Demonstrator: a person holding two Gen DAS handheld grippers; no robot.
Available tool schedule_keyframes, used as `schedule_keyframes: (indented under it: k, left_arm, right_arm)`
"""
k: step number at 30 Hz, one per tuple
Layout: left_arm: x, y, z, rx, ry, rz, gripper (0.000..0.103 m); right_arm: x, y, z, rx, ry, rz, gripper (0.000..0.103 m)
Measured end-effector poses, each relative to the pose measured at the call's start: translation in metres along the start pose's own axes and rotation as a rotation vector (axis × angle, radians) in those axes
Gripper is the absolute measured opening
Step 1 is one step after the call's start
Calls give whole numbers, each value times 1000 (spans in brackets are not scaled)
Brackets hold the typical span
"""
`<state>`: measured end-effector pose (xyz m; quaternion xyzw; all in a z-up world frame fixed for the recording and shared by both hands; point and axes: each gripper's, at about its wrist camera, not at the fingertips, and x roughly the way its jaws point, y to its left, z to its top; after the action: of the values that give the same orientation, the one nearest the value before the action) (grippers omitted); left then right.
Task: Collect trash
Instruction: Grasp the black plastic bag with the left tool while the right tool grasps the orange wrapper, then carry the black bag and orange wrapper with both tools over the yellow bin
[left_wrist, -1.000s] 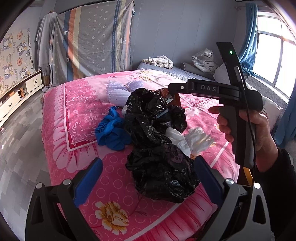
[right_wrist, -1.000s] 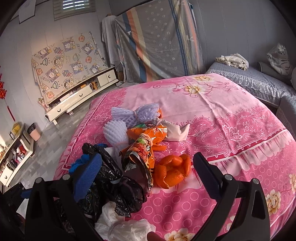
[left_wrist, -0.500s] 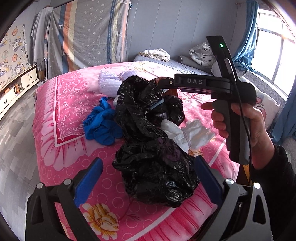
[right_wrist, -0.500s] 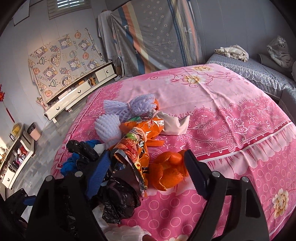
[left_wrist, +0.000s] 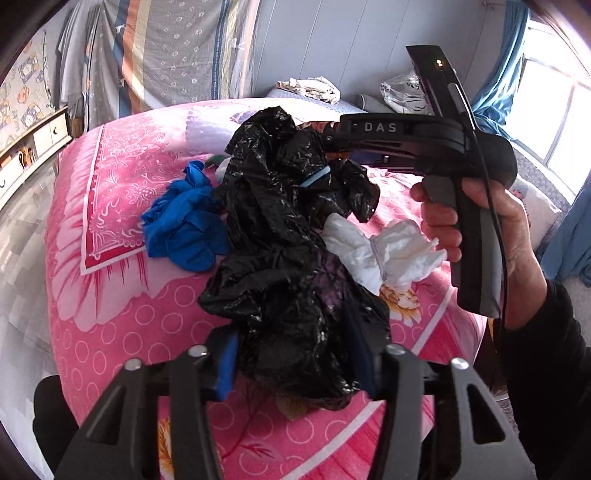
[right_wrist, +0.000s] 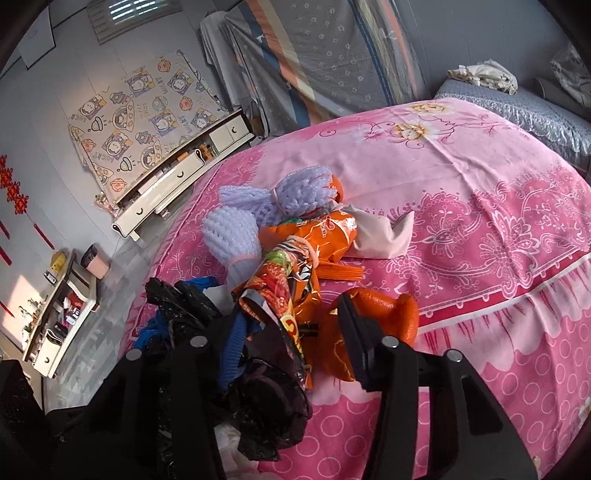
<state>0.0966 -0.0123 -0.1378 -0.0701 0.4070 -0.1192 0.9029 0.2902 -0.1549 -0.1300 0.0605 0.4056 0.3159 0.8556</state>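
Observation:
A crumpled black trash bag (left_wrist: 291, 258) lies on the pink bed. My left gripper (left_wrist: 295, 362) is shut on its near lower part. My right gripper (right_wrist: 291, 343) has closed in on the shiny orange snack wrapper (right_wrist: 295, 280) at the bag's far edge; in the left wrist view its body (left_wrist: 406, 133) reaches into the bag's top. An orange peel (right_wrist: 380, 314) lies against its right finger. Purple foam nets (right_wrist: 273, 203), a white tissue (left_wrist: 384, 251) and blue gloves (left_wrist: 181, 225) lie around the bag.
The pink flowered bedspread (right_wrist: 461, 184) covers the bed. A white cloth scrap (right_wrist: 384, 236) lies past the wrappers. A grey bed with bundles (left_wrist: 314, 88) stands behind. White drawers (right_wrist: 177, 173) and a low shelf (right_wrist: 59, 306) line the wall at left.
Both grippers have closed from wide open: the left on the black bag's lower part, the right around the orange wrapper. Both views have moved closer to the pile.

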Motion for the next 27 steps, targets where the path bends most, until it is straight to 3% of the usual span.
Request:
schedule_keyframes:
  k: [3,6,16,27]
  left_arm:
    - [-1,-1,-2,5,-7,-17,29]
    - [-7,-1,-4,11,-24,-34,23]
    - [-38,8,-5,-6,-110,-81,19]
    - [-70,13,2,-29,-222,-60,19]
  right_arm:
    - [1,-2,0,35,18,71,21]
    - [-1,-3,1,60,23,108,12]
    - [-43,6,6,67,-69,137,10]
    - [-86,11,11,95,-152,135,10]
